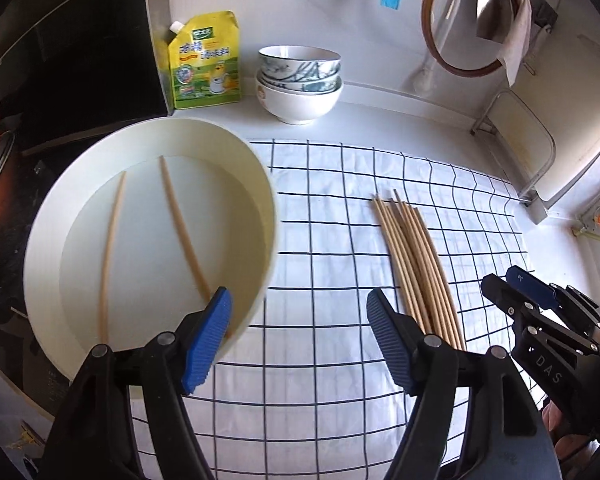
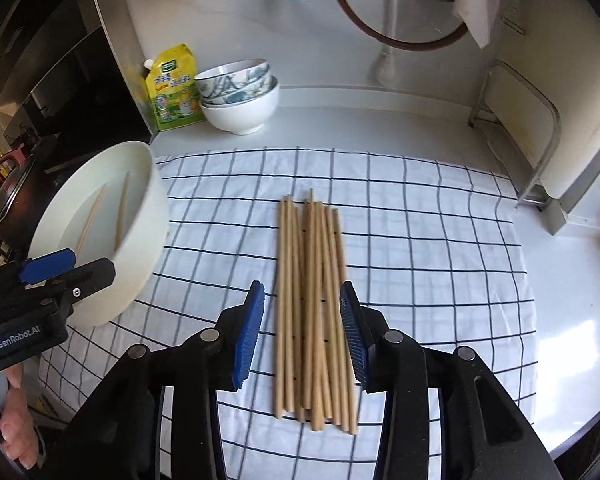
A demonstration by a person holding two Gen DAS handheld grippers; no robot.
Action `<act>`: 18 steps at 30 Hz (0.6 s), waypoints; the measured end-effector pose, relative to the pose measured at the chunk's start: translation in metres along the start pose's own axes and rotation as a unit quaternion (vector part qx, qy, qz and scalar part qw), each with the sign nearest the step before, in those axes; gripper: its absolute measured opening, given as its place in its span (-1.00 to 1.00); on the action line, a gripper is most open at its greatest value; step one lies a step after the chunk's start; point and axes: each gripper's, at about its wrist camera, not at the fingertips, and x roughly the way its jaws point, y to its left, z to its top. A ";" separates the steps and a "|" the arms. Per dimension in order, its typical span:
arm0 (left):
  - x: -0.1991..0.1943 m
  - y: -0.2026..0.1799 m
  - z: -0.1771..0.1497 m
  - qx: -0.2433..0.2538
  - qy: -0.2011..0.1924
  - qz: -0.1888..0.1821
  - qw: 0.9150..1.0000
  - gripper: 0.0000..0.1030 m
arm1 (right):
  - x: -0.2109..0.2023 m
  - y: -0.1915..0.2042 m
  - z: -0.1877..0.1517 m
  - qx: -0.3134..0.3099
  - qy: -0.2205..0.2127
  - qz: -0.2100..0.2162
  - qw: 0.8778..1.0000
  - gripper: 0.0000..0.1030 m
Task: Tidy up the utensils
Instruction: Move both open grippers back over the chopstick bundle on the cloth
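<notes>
Left tool [image 1: 300, 340]: jaws wide, nothing between them, beside the tub's rim.
Right tool [image 2: 302, 332]: partly open above the chopsticks [image 2: 314, 312], not pressing them.
Chopsticks: one bundle on the checked cloth [image 2: 420, 240] — two more inside the white tub [image 1: 148, 240].

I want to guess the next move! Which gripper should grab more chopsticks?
The right gripper: its open jaws sit right over the chopstick pile on the checked cloth. The left gripper is beside the white bowl.
</notes>
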 end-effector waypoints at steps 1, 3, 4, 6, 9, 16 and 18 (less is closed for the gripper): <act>0.003 -0.008 0.000 0.005 0.002 -0.001 1.000 0.34 | 0.001 -0.009 -0.002 0.006 0.002 -0.005 1.000 -0.24; 0.009 -0.020 -0.001 0.012 0.005 -0.004 1.000 0.34 | 0.005 -0.024 -0.006 0.013 0.006 -0.011 1.000 -0.19; 0.012 -0.025 -0.001 0.014 0.007 -0.006 1.000 0.36 | 0.007 -0.031 -0.009 0.016 0.010 -0.014 1.000 -0.16; 0.020 -0.035 -0.003 0.017 0.010 -0.005 1.000 0.39 | 0.013 -0.041 -0.013 0.017 0.017 -0.019 1.000 -0.14; 0.033 -0.045 -0.006 0.018 0.019 -0.003 1.000 0.39 | 0.025 -0.052 -0.020 0.015 0.029 -0.019 0.999 -0.10; 0.059 -0.057 -0.012 0.018 0.035 0.012 0.999 0.40 | 0.060 -0.059 -0.023 0.007 0.051 -0.006 0.999 -0.08; 0.065 -0.058 -0.014 0.015 0.040 0.016 0.999 0.40 | 0.068 -0.058 -0.023 0.003 0.056 -0.004 0.998 -0.08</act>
